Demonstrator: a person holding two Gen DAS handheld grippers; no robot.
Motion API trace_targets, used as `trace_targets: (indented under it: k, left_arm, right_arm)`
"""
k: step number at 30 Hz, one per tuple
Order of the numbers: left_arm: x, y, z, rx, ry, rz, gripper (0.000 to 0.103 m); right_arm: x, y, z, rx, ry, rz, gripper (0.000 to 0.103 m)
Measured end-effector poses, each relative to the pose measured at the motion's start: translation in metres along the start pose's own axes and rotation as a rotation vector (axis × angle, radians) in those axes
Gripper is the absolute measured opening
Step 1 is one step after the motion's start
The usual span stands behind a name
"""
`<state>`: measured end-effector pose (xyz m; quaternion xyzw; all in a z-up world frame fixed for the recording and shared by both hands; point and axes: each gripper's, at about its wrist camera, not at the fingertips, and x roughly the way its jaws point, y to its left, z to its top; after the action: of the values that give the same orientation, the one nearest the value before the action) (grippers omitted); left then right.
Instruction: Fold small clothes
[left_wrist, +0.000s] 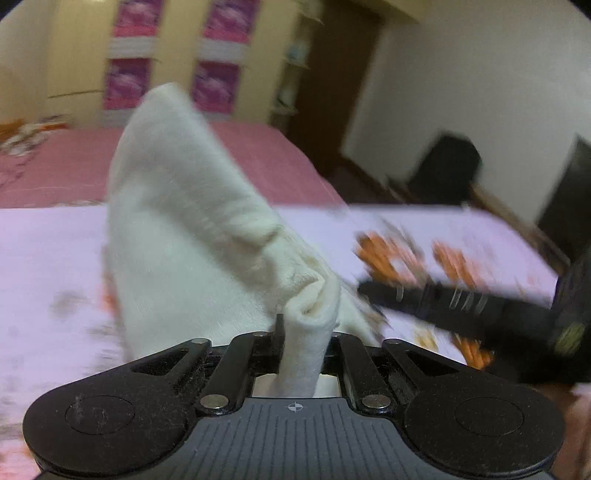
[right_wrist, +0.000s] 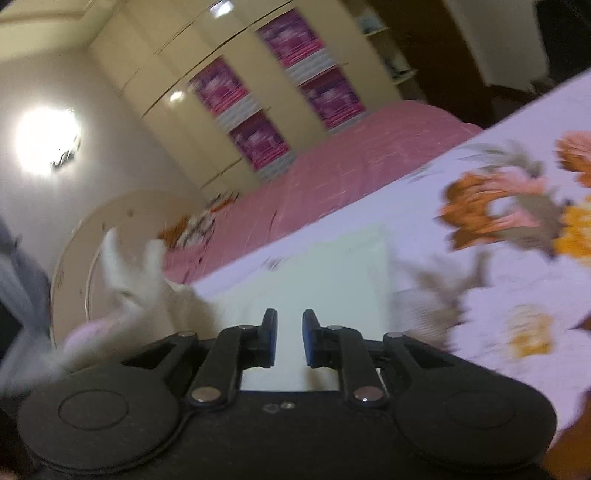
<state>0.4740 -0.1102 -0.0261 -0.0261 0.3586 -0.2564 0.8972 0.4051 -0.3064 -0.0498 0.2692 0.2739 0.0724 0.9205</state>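
Fingers of my left gripper (left_wrist: 301, 339) are clenched on a fold of the white cloth (left_wrist: 177, 236); the pinched edge stands up between them and the rest of the garment rises toward twelve o'clock in the left wrist view, lifted off the floral sheet (left_wrist: 44, 258) that covers the bed. Everything in this view is smeared by motion blur. At three o'clock I see my right gripper (left_wrist: 454, 306) as a dark bar reaching in over the orange flowers of the sheet, near the cloth; whether it touches the cloth I cannot tell.

From the right wrist view, the right gripper's (right_wrist: 289, 338) fingers (right_wrist: 270, 332) are released, a clear gap between the blue pads with nothing pressed between them. Just ahead of them, toward twelve o'clock, a pale flat part of the cloth (right_wrist: 332, 266) lies on the sheet. At nine o'clock more white fabric is raised in the air, blurred, in front of a round pale headboard (right_wrist: 74, 251).

Beyond the floral sheet, a pink cover (right_wrist: 332, 166) spreads over the far part of the bed. A cream wardrobe (right_wrist: 166, 74) with purple panels stands against the wall at twelve o'clock in both views.
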Motion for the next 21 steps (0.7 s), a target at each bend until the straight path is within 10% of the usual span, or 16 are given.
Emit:
trace_targets:
  k: [3, 6, 14, 21]
  left_arm:
    - [0.007, -0.042, -0.024, 0.074, 0.095, 0.021, 0.012]
    - [-0.030, -0.049, -0.022, 0.070, -0.014, -0.073, 0.074]
    - [-0.050, 0.091, -0.016, -0.257, -0.081, 0.132, 0.076]
    - [-0.024, 0.112, -0.043, -0.315, -0.023, 0.133, 0.077]
  right_arm:
    - [-0.020, -0.028, 0.011, 0.069, -0.012, 0.008, 0.035]
    - [-0.028, -0.047, 0.014, 0.115, -0.011, 0.002, 0.041]
    - [-0.012, -0.052, 0.010, 0.137, 0.050, 0.091, 0.038]
    - [0.032, -0.032, 0.007, 0.044, 0.127, 0.058, 0.038]
